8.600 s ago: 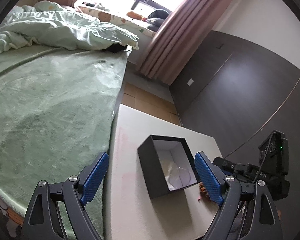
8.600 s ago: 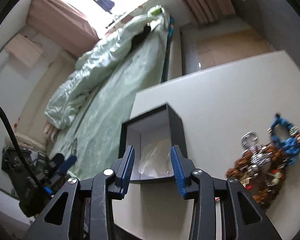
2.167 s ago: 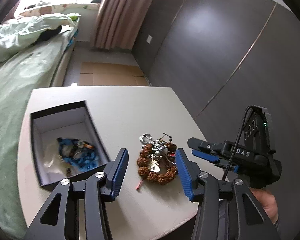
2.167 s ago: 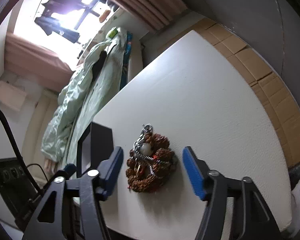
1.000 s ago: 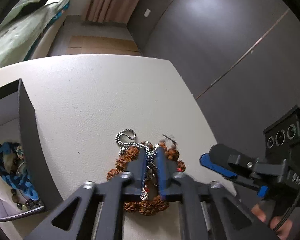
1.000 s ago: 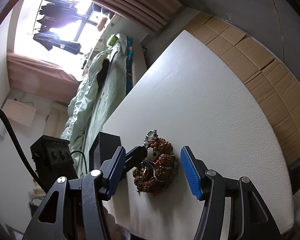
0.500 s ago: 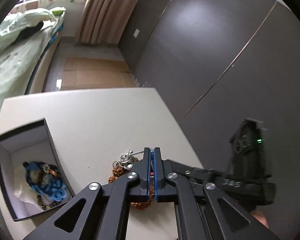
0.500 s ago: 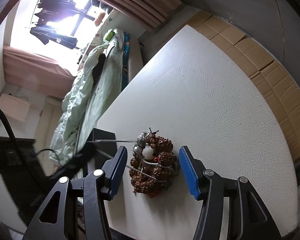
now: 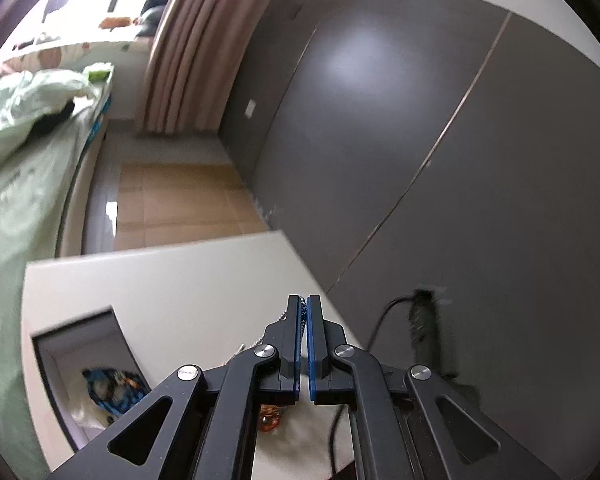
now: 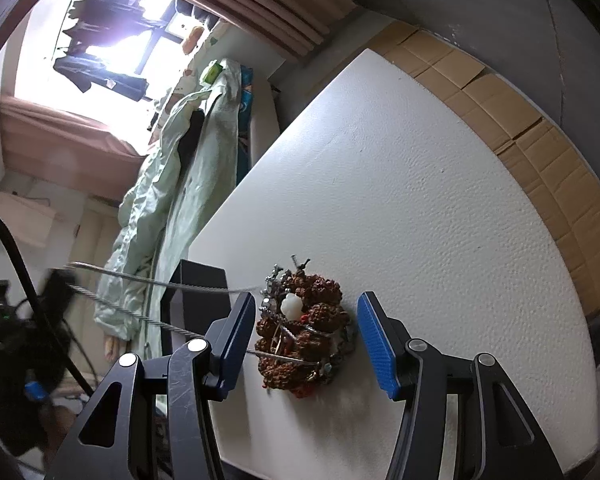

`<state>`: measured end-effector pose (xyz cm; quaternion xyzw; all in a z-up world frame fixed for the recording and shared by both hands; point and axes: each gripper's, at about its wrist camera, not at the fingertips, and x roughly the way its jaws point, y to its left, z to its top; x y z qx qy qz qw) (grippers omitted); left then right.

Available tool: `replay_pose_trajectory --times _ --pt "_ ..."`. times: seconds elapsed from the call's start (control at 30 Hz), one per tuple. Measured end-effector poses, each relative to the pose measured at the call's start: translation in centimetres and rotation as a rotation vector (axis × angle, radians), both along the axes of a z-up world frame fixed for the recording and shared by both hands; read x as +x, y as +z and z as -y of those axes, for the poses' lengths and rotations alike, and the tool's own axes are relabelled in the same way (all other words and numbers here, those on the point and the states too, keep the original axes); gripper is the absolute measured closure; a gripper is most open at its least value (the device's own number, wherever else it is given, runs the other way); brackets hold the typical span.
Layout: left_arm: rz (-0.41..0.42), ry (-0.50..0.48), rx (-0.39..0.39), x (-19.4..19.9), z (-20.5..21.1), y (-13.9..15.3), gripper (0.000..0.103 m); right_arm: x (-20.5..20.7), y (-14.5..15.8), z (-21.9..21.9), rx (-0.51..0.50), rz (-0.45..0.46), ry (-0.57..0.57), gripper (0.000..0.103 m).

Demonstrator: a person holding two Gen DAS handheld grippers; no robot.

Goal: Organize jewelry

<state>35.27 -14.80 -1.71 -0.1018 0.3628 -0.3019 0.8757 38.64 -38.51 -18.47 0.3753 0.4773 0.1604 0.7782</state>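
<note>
My left gripper [image 9: 303, 308] is shut on a silver chain [image 9: 281, 318] and holds it above the white table [image 9: 188, 280]. In the right wrist view the chain [image 10: 152, 284] stretches taut to the left from the heap of brown bead bracelets [image 10: 304, 336] on the table [image 10: 420, 220]. My right gripper [image 10: 306, 326] is open, its fingers on either side of the heap. The black box [image 9: 84, 360] at the left holds blue beads [image 9: 108, 392]. A corner of the box [image 10: 200, 292] shows behind the right gripper's left finger.
A bed with a green cover [image 9: 16, 176] runs along the table's left side. A dark wardrobe wall [image 9: 420, 140] stands to the right. Brown cardboard [image 10: 520, 120] lies on the floor past the table's far edge.
My left gripper shut on the silver chain in the heap, then rose and pulled it up and left, drawing it taut. The right gripper has stayed open around the heap.
</note>
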Motion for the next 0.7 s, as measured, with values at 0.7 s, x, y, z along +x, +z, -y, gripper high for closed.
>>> replay_pose_trajectory --times 0.7 --pt "0.23 0.063 0.031 -4.3 -3.1 10.6 0.101 0.1 0.4 -1.2 0.026 0.034 0.027 0.048"
